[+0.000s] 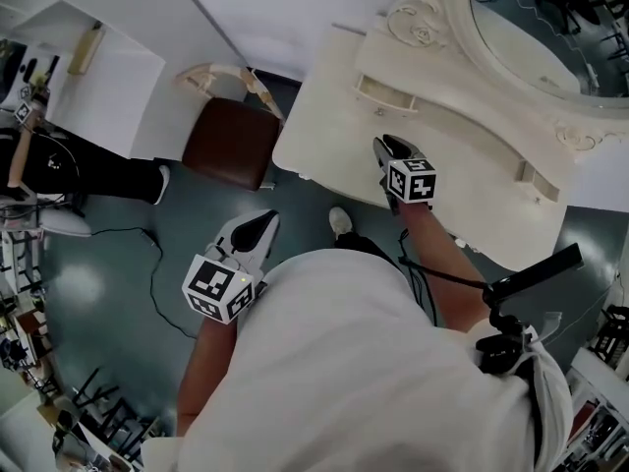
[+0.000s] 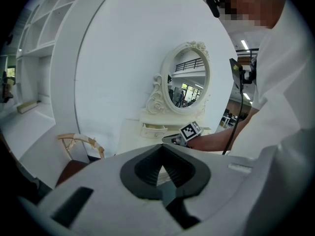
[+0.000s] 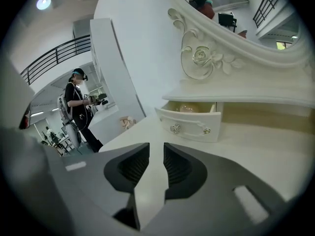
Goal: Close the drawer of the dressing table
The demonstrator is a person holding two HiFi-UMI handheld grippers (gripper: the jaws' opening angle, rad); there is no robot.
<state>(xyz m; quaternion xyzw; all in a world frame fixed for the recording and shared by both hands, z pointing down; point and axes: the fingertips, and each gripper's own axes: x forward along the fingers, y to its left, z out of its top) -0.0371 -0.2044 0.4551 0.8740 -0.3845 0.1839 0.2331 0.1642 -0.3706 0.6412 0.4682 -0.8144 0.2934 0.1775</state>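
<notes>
- Two hand-held grippers are in view, both pointing forward and slanting downward, away from the person's white-shirted body.
- The right gripper [image 1: 383, 147] is held out over the dressing table [image 1: 472, 170] on a bare, nearly straight forearm, its marker cube [image 1: 411, 180] facing up.
- Its jaws stand apart with a clear gap (its own view shows only bare table top through the gap); it grips nothing.
- The drawer [image 3: 189, 124] is the small one under the shelf below the mirror [image 1: 536, 28], at the back left of the table top as the head view shows it.
- It stands pulled out, its two-knobbed front proud of the frame, with a pale rounded item inside that I cannot identify.
- The right gripper points toward that drawer front but is apart from it, with a stretch of table top between them.
- The left gripper [image 1: 265, 221] is held lower and nearer the body on a bent arm, over the grey floor [image 1: 118, 293] off the table's left front corner.
- Its jaws meet at the tips and hold nothing.
- A brown-seated stool [image 1: 228, 144] stands just beside the table's left end, ahead of the left gripper.
- A second person [image 3: 78, 107] in dark clothing stands well off in the background of the right gripper view.
</notes>
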